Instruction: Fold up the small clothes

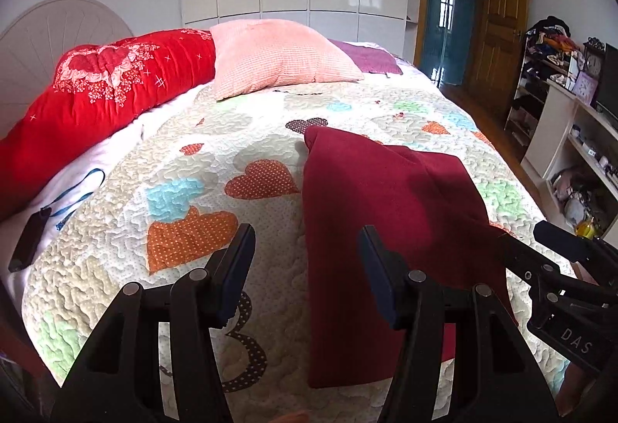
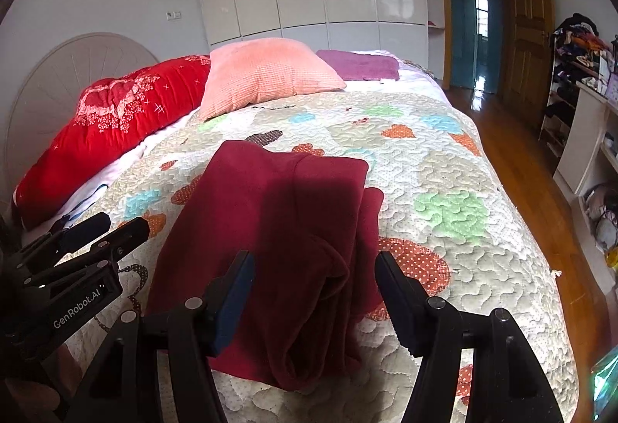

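Observation:
A dark red garment (image 1: 390,214) lies folded lengthwise on the quilted bedspread (image 1: 216,153); it also shows in the right wrist view (image 2: 278,230), with bunched layers along its right side. My left gripper (image 1: 307,245) is open and empty, hovering over the garment's near left edge. My right gripper (image 2: 314,274) is open and empty above the garment's near end. Each gripper appears in the other's view: the right gripper (image 1: 556,249) at the garment's right, the left gripper (image 2: 104,226) at its left.
A pink pillow (image 1: 278,56), a red quilt roll (image 1: 104,91) and a purple folded cloth (image 1: 370,60) lie at the bed's head. A black device with a blue lanyard (image 1: 31,241) lies at the left. Shelves (image 1: 579,137) and wooden floor (image 2: 521,160) are on the right.

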A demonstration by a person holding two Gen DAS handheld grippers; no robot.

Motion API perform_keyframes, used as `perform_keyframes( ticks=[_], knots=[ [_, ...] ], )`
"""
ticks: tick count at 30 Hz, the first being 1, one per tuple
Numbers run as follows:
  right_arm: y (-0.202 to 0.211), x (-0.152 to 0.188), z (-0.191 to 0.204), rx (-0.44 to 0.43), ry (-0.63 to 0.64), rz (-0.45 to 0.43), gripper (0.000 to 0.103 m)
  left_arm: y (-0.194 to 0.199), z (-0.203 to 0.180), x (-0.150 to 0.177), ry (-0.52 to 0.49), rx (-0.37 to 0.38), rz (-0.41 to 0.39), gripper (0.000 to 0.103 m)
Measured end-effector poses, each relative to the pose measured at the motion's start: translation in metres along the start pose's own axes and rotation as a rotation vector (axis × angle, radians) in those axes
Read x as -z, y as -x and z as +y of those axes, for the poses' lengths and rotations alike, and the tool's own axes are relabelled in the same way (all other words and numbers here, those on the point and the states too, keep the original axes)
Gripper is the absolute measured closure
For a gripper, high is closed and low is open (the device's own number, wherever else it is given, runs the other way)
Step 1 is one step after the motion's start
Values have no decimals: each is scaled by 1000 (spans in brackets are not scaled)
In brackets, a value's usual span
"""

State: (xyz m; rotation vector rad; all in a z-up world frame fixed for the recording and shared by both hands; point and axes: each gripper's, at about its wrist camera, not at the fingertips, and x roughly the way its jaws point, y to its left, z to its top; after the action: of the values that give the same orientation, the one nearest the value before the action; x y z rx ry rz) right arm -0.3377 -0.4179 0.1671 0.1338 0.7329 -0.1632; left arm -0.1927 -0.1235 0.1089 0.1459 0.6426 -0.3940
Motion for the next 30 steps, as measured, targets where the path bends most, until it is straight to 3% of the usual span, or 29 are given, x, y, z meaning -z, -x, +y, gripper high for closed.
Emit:
perform_keyframes(
  ticks=[30],
  knots=[
    [-15, 5, 0, -22, -21, 32, 39, -6, -9, 7, -26, -23, -3, 47]
  ],
)
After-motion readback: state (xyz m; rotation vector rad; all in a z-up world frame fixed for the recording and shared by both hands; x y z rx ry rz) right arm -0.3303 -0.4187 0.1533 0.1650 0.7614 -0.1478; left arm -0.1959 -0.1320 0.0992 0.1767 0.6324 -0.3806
